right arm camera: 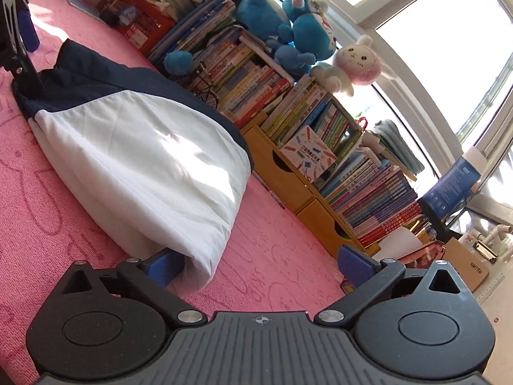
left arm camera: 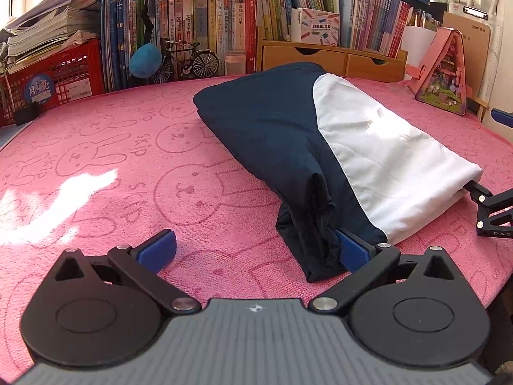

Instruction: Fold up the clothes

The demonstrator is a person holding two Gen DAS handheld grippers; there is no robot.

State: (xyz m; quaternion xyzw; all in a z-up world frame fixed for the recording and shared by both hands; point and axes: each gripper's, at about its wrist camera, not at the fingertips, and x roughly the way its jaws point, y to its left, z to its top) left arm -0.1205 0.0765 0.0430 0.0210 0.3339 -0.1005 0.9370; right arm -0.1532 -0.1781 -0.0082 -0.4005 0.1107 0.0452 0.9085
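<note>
Your left claw fills the bottom of the left wrist frame, jaws spread wide: one blue pad rests on the pink towel, the other is tucked against the dark near end of the folded garment. Nothing is pinched between them. That garment, navy on one side and white on the other, lies as a bundle from the centre of the frame down toward lower right, on the rabbit-patterned pink towel covering the counter.

Your right claw sits at the bottom of the right wrist frame, also spread apart. Its left pad touches the white edge of the garment (whether it slips under the fabric is hard to tell); the other pad hangs free over the towel. In the left wrist view, the right claw's black linkage shows at the right edge, beside the white hem.

Behind, books crowd the top of the frame, with a red crate at upper left and wooden drawers at upper centre. Blue plush toys sit atop the books.
</note>
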